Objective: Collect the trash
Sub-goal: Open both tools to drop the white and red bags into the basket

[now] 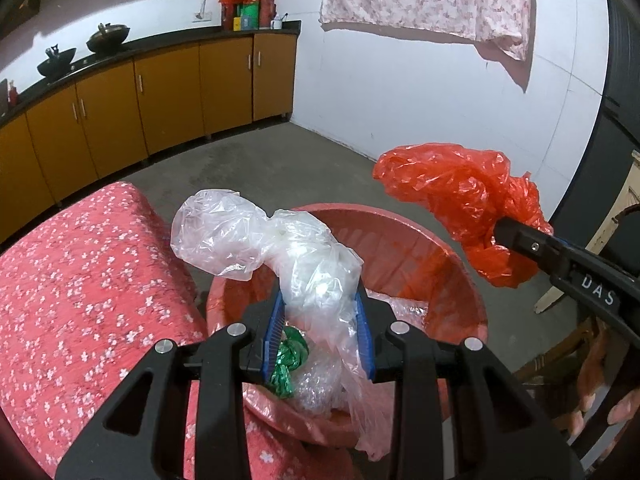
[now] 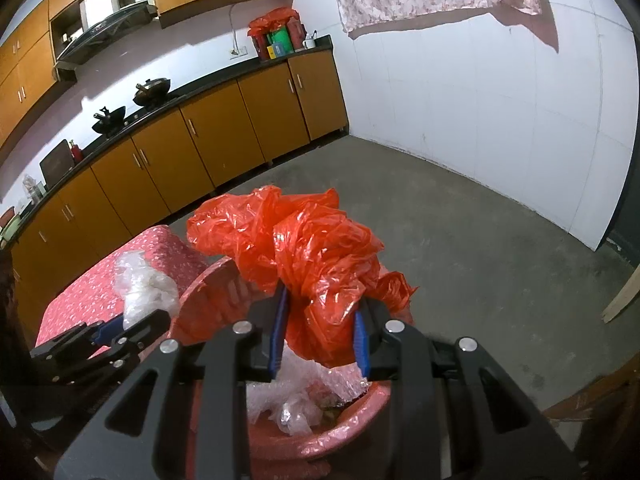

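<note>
Bin [image 1: 460, 264] on floor [image 1: 280, 160], just right of cloth-covered table [image 1: 80, 300]; bubble wrap [image 2: 344, 384] and wrappers [image 1: 290, 364] inside it; two plastic bags above bin, one [image 1: 288, 252] left of other [image 2: 316, 264]; cabinets [image 2: 208, 152] behind, along far wall

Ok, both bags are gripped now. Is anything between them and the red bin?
Nothing visible blocks either. The clear plastic bag in the left gripper hangs over the open red bin, and the red plastic bag in the right gripper is above its mouth too. The bin already holds bubble wrap, with room on top.
</note>
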A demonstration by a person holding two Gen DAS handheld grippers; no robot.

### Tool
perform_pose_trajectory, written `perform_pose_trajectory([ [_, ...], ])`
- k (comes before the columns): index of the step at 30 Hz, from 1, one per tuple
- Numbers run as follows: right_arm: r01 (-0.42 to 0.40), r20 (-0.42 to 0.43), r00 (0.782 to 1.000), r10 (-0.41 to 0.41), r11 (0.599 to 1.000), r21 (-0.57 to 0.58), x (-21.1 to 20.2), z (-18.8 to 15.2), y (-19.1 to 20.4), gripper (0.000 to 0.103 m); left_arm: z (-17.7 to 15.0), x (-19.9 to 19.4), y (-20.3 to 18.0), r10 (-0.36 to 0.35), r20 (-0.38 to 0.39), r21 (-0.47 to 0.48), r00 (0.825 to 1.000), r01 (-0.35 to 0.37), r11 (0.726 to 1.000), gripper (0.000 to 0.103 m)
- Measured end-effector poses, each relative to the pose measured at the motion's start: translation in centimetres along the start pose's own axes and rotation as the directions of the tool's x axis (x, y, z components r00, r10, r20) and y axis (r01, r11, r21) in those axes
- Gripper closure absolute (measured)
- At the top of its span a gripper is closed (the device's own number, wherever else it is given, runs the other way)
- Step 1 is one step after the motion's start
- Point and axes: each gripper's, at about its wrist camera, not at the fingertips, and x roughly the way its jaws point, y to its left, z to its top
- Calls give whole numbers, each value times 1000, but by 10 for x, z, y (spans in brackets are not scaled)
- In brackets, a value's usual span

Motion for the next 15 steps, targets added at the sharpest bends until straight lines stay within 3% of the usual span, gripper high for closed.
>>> perform_pose_trajectory([
  [6,-14,-6,1000,14,1000,11,11,-2,2,73,5,14,1,-5,-14,-3,1000,5,1000,70],
  [15,-48,1,999,48,999,25,16,-5,3,56,2,23,11,-2,-30,-45,1000,1,999,52],
])
